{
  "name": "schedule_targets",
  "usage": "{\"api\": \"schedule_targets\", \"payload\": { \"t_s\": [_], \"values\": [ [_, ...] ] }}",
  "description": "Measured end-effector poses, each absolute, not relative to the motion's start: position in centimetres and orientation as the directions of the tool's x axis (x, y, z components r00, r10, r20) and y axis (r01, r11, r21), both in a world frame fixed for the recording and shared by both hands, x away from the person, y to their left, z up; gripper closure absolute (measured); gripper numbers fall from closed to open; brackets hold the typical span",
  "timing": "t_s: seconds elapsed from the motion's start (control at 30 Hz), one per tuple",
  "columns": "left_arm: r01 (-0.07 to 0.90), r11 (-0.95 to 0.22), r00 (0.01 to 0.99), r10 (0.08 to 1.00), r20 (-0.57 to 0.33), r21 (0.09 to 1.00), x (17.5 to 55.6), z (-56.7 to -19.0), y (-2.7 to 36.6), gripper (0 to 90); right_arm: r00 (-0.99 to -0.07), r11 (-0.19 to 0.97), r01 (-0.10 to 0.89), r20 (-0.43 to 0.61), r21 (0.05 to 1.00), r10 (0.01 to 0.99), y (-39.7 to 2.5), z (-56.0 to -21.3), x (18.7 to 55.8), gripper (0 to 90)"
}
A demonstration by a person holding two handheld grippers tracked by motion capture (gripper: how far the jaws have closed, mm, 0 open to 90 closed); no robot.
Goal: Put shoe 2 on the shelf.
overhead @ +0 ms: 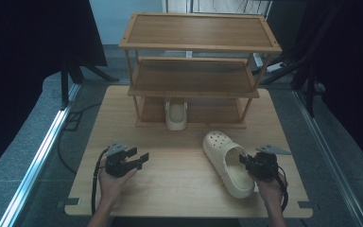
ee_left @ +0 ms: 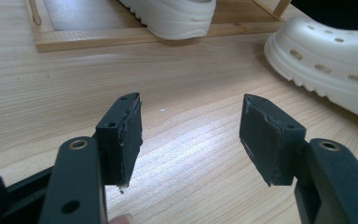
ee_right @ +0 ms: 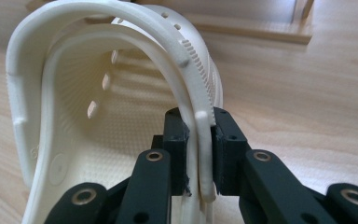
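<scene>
The right tongs [overhead: 246, 162] pinch the side wall of a cream clog [overhead: 228, 163]; in the right gripper view the two jaws press the rim [ee_right: 204, 154] from inside and outside. The clog lies on the worktop [overhead: 179, 179] in front of the rack [overhead: 196, 71], right of its middle, toe toward the rack and heel toward the person. A second clog [overhead: 176, 114] stands on the rack's bottom shelf, its heel jutting past the front edge. The left tongs [overhead: 139, 158] are spread wide and hold nothing; they sit low over the worktop, in front of the rack's left end, well apart from the gripped clog.
</scene>
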State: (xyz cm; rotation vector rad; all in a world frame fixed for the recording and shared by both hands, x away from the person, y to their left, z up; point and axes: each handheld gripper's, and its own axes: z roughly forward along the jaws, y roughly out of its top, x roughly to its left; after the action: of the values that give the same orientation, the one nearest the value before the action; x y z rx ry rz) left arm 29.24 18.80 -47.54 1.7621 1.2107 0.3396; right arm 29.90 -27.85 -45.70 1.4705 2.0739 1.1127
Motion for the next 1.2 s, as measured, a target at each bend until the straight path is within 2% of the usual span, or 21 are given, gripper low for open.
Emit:
{"api": "schedule_targets", "payload": {
  "t_s": [0.23, 0.4, 0.57, 0.93, 1.2],
  "values": [
    [0.585, -0.07, 0.468, 0.843, -0.266, 0.808, 29.4, -47.5, 19.0, 39.5, -0.376, 0.096, 0.594, 0.169, 0.799, 0.911, -28.4, -45.0, 30.2, 78.5],
    [0.581, -0.062, 0.466, 0.843, -0.27, 0.811, 29.3, -47.2, 19.3, 39.5, -0.363, 0.082, 0.588, 0.172, 0.805, 0.916, -28.1, -44.5, 31.7, 78.4],
    [0.574, -0.046, 0.465, 0.84, -0.279, 0.818, 29.2, -46.9, 19.7, 39.5, -0.36, 0.109, 0.584, 0.136, 0.805, 0.923, -26.1, -43.3, 34.2, 78.4],
    [0.569, -0.019, 0.453, 0.841, -0.294, 0.822, 29.2, -46.6, 20.7, 39.5, -0.351, 0.102, 0.587, 0.138, 0.803, 0.926, -22.5, -42.7, 38.0, 78.3],
    [0.571, -0.015, 0.451, 0.842, -0.298, 0.821, 29.2, -46.6, 20.8, 39.5, -0.3, 0.085, 0.574, 0.112, 0.815, 0.947, -20.5, -42.9, 40.7, 78.2]
  ]
}}
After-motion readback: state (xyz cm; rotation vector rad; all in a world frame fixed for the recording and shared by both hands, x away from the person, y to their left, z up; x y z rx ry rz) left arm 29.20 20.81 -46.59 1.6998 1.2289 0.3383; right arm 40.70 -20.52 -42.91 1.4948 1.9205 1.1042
